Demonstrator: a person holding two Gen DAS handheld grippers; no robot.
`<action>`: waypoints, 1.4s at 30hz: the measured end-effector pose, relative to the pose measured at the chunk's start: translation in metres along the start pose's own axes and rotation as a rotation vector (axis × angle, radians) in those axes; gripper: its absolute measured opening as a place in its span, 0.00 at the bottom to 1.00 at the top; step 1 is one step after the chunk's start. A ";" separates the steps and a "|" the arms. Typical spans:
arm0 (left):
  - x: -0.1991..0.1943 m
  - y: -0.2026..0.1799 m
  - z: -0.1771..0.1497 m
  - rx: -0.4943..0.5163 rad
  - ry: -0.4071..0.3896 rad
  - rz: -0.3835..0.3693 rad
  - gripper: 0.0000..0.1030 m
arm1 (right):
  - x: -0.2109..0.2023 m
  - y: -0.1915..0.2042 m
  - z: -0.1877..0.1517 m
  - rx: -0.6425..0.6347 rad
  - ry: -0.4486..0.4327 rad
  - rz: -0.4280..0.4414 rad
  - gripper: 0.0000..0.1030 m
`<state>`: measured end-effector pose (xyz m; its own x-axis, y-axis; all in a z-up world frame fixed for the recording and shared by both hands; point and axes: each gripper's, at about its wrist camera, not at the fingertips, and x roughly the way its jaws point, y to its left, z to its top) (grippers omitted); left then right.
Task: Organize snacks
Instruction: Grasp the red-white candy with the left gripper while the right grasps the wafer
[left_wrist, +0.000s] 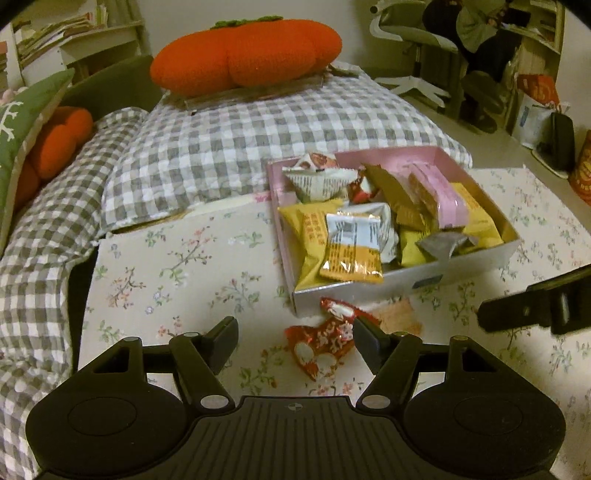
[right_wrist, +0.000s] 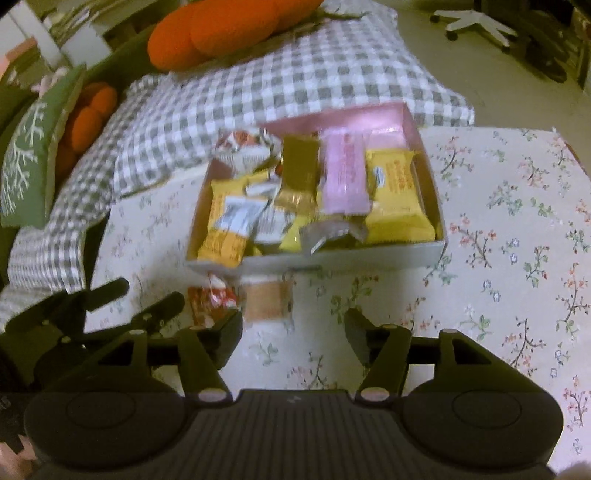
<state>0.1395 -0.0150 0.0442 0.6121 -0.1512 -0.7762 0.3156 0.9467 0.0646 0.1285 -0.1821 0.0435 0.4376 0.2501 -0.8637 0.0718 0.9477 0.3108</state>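
A pink box (left_wrist: 476, 264) full of yellow, pink, gold and white snack packets stands on the floral tablecloth. In front of it lie two red wrapped snacks (left_wrist: 323, 345) and a clear cracker packet (left_wrist: 400, 317). My left gripper (left_wrist: 295, 332) is open over the nearer red snack, which lies between its fingers, close to the right one. In the right wrist view the box (right_wrist: 332, 260) is ahead. My right gripper (right_wrist: 291, 328) is open and holds nothing. The cracker packet (right_wrist: 267, 302) sits just beyond it and the red snacks (right_wrist: 210, 299) lie to its left.
A grey checked quilt (left_wrist: 192, 155) borders the table at the back and left. An orange pumpkin cushion (left_wrist: 243, 51) and a green pillow (left_wrist: 29, 122) lie beyond it. The right gripper's finger (left_wrist: 535, 306) reaches in from the right. A floral cloth (right_wrist: 517, 221) covers the table right of the box.
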 end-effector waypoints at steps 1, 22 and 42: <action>0.001 -0.001 0.000 0.004 0.002 0.001 0.67 | 0.002 0.001 -0.001 -0.010 0.013 0.001 0.65; 0.042 -0.012 -0.011 0.065 0.083 -0.042 0.67 | 0.022 0.002 -0.003 -0.025 0.064 -0.047 0.79; 0.057 -0.008 -0.013 0.046 0.090 -0.093 0.39 | 0.029 0.007 -0.003 -0.062 0.061 -0.079 0.79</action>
<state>0.1625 -0.0273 -0.0090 0.5118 -0.2100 -0.8331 0.4022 0.9154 0.0164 0.1387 -0.1673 0.0192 0.3777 0.1839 -0.9075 0.0473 0.9750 0.2172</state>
